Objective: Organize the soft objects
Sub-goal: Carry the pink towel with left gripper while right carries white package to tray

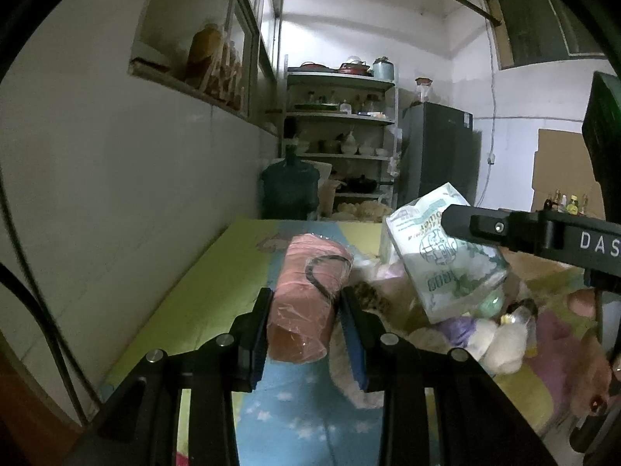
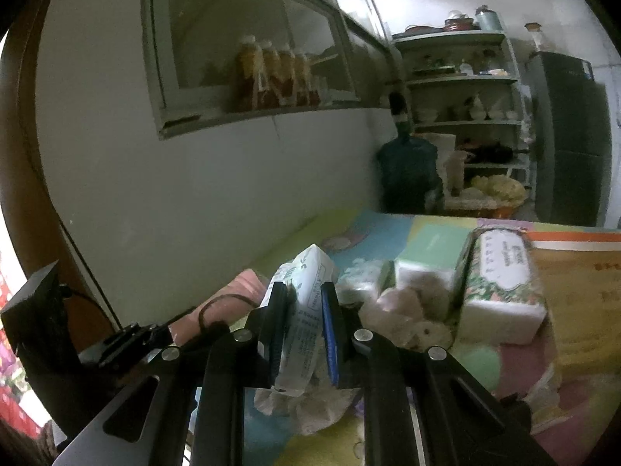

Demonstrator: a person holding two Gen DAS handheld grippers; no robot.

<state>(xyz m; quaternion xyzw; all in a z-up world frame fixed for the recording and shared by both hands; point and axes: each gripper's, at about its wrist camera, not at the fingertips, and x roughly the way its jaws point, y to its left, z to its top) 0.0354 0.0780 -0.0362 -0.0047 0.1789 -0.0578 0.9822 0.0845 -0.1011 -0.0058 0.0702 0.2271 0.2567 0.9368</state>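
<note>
Left wrist view — pink roll (image 1: 306,295) lies lengthwise between left gripper (image 1: 306,310) pads.

Right gripper (image 2: 300,303) jaws clamp a white tissue pack (image 2: 300,330).

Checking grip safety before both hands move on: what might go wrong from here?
The right gripper pinches the soft tissue pack near one end, so it may sag and slip out. The left gripper squeezes the plastic-wrapped pink roll; slick film could slide. Both loads hang close together and might collide.
</note>
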